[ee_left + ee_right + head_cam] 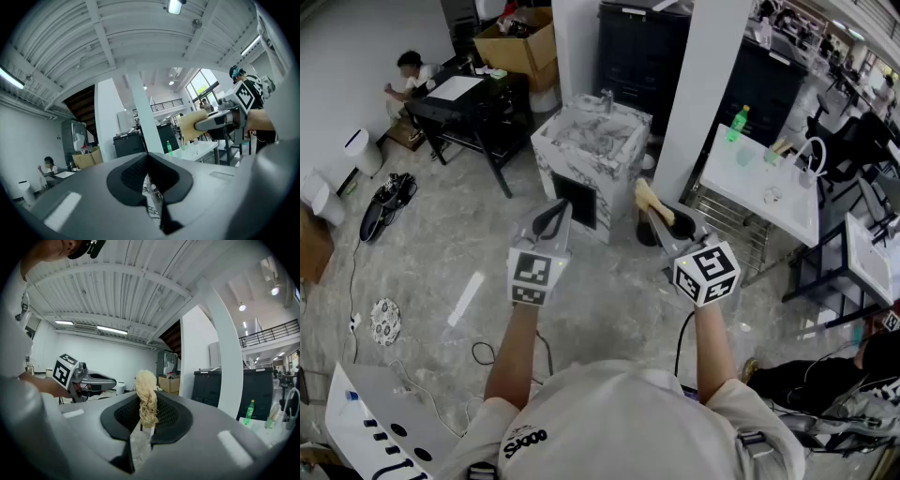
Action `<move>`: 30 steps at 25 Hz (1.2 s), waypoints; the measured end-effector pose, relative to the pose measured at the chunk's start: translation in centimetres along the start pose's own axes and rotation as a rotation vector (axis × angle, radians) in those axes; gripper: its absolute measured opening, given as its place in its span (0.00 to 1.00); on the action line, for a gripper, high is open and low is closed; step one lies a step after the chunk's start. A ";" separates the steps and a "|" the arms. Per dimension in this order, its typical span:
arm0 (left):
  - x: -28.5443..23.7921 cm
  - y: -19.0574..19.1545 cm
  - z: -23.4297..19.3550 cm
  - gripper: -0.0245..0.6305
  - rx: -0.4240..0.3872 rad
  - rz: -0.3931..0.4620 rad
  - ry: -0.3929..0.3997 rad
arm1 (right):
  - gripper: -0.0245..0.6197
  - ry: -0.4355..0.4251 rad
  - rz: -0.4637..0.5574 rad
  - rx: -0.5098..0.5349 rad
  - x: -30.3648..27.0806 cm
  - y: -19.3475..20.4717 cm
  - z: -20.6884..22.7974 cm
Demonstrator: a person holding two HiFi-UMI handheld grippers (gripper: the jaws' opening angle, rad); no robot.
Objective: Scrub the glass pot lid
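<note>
Both tools are raised in the workshop: the left gripper (556, 211) has its jaws closed on nothing, and the right gripper (660, 217) clamps a pale yellow fibrous scrubber (647, 194). A marbled white sink unit (623, 150) stands beyond them. The glass pot lid cannot be made out.

- I see an open, industrial-style test lab: ribbed white ceiling (108, 291), strip lights (93, 328), a thick white column (703, 84)
- A freestanding marble-patterned sink unit (592, 141) stands on the grey floor (441, 244), with loose cables (483, 353) nearby
- A person (411, 70) sits at a black desk (473, 103) near a cardboard box (525, 42); a mezzanine railing (269, 331) runs above
</note>
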State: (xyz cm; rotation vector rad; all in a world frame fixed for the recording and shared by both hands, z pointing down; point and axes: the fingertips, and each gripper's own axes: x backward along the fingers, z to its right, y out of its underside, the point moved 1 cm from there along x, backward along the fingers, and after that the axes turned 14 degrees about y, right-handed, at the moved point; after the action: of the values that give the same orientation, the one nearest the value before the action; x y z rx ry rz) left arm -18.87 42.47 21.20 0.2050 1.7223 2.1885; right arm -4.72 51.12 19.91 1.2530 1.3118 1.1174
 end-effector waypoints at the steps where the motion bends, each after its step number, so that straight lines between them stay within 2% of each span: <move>1: 0.0 0.1 0.0 0.05 0.005 0.002 -0.001 | 0.11 -0.001 -0.001 0.001 0.0 0.0 0.0; 11: -0.9 0.2 1.1 0.05 0.014 -0.004 -0.016 | 0.12 0.016 0.007 -0.020 0.0 0.3 1.7; 17: -2.4 0.2 2.4 0.05 0.022 -0.010 -0.032 | 0.12 -0.021 0.027 -0.070 0.2 0.5 3.4; 24: -4.2 0.5 4.4 0.05 0.050 -0.006 -0.055 | 0.12 -0.065 0.002 -0.074 1.4 1.9 5.8; 30: -5.7 0.6 4.8 0.05 0.047 -0.001 -0.034 | 0.12 -0.105 0.017 -0.108 1.4 2.6 7.0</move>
State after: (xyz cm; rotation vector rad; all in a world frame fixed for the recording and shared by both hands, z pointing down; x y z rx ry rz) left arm -12.15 44.75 23.53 0.2513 1.7566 2.1331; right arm 2.48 52.59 21.62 1.2284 1.1496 1.1050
